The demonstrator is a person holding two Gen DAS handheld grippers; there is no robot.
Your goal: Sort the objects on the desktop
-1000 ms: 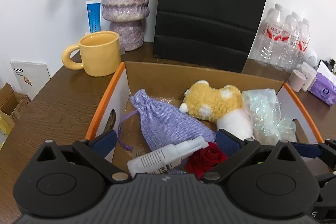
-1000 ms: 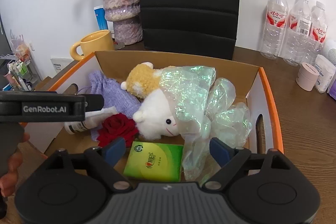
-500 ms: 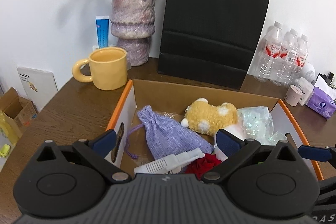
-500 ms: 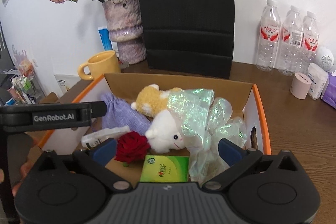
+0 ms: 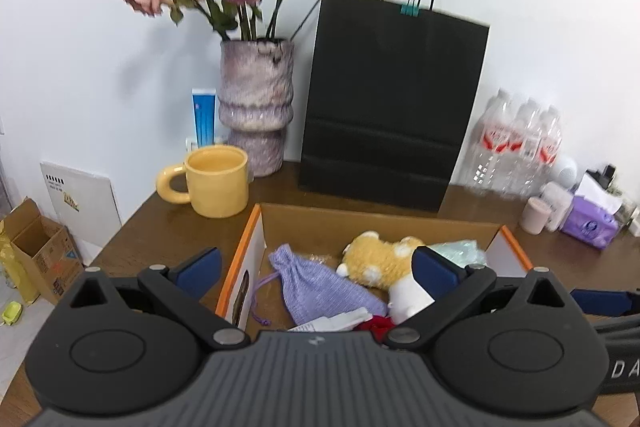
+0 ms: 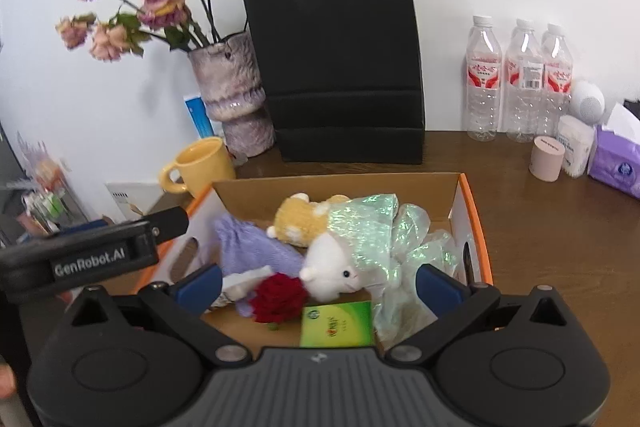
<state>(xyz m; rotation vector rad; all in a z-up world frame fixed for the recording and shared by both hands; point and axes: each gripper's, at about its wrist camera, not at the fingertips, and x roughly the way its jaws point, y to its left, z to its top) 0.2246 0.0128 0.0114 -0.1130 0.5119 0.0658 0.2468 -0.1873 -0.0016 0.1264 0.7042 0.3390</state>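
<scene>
An open cardboard box [image 6: 466, 203] with orange edges sits on the brown desk. It holds a purple cloth pouch [image 6: 256, 247], a yellow and white plush toy [image 6: 328, 267], iridescent wrap [image 6: 372, 227], a red rose [image 6: 278, 297], a green packet [image 6: 336, 323] and a white spray bottle [image 5: 332, 321]. My left gripper [image 5: 316, 271] is open and empty above the box's near left side. My right gripper [image 6: 318, 279] is open and empty above the box's near edge. The left gripper also shows in the right wrist view [image 6: 92, 255].
A yellow mug [image 5: 218, 185], a purple vase of dried roses [image 5: 256, 107], a blue tube [image 5: 204, 117] and a black paper bag [image 5: 392, 99] stand behind the box. Water bottles [image 6: 520, 79], a pink cup [image 6: 546, 159] and purple tissues [image 6: 618, 167] stand at the right.
Both grippers have pulled back and up from the box, so the box looks smaller and the bag top and flowers have come into view. Both stay open.
</scene>
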